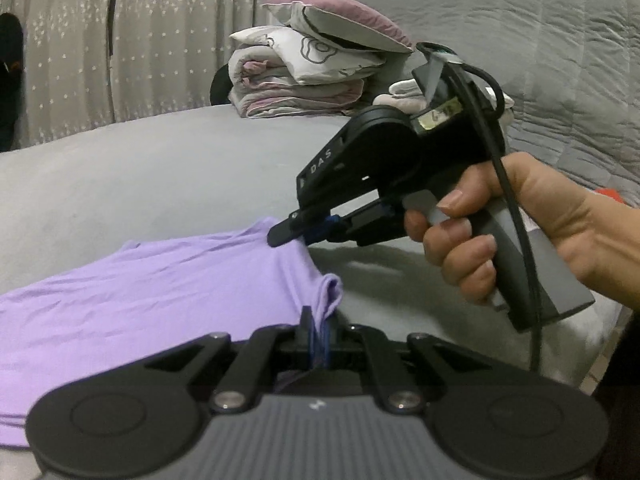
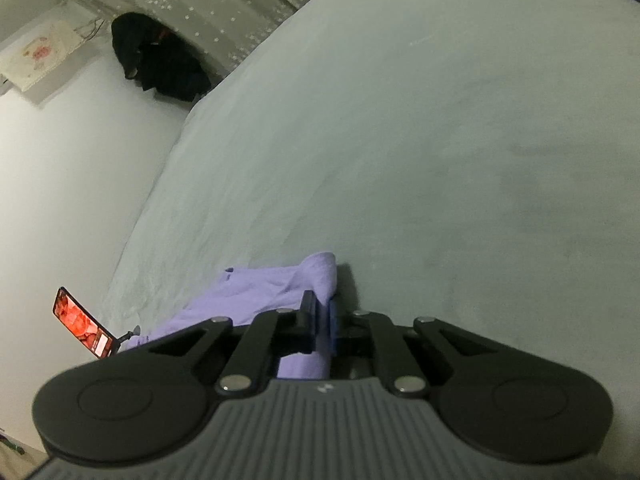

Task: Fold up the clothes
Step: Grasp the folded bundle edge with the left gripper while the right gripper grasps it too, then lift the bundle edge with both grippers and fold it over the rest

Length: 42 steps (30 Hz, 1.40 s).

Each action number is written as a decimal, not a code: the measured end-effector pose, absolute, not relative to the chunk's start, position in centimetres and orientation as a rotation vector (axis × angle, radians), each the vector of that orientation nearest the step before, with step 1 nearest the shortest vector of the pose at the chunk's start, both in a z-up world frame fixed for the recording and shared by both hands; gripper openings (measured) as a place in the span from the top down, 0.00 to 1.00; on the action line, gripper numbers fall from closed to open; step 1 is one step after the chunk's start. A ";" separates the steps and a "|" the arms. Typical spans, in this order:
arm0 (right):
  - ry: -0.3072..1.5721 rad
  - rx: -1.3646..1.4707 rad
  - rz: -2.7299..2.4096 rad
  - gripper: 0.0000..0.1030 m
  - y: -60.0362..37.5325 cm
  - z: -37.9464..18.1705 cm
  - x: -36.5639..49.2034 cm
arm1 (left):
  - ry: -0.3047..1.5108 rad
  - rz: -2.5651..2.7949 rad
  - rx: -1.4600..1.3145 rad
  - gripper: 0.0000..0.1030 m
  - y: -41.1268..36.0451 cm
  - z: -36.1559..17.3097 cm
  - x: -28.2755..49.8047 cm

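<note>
Left wrist view. Item: lilac T-shirt (image 1: 152, 292), thin knit, spread flat on the grey bed (image 1: 160, 168), reaching from the jaws out to their left. Left gripper (image 1: 318, 334): jaws clenched on a small fold of the shirt's near edge, which stands up between them. Right gripper (image 1: 280, 234), carried by the person's right hand (image 1: 500, 232), sits ahead of and slightly left of the left jaws; its tips are pinched on the shirt's far edge, lifting it into a low ridge. Handling, as a judgement: light, soft, limp; it will sag and crease between the two holds and drag on the bedcover (little slip, nothing fragile). Best taken at hems or corners, one hold each side, kept taut. Also present: a stack of folded bedding (image 1: 304, 76), far ahead of the jaws, and a grey quilt (image 1: 520, 32) heaped beyond on the right.

Right wrist view. Right gripper (image 2: 322, 314): jaws closed on a bunched lilac fold that rises just ahead of them; the rest of the shirt trails to their left. Bare bedcover lies ahead and to the right. A phone (image 2: 82, 328) on a stand sits far left of the jaws.

Containers: none visible in either view.
</note>
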State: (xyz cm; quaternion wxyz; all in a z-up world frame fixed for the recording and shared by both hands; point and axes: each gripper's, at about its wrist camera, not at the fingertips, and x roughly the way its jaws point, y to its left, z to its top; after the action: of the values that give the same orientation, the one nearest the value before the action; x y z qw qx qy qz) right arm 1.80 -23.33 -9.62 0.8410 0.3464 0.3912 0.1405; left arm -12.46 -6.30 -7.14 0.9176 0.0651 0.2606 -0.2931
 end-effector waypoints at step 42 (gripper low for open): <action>0.855 0.694 0.345 0.94 -10.9 -4.6 6.3 | 0.532 -0.316 -0.474 0.97 12.4 -6.2 -12.2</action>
State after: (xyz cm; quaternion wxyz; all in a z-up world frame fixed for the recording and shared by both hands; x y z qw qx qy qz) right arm 6.33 -10.91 -4.63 0.8381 0.3280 0.4044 0.1630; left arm -12.17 12.42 -6.23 0.9250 -0.2310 0.2594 -0.1542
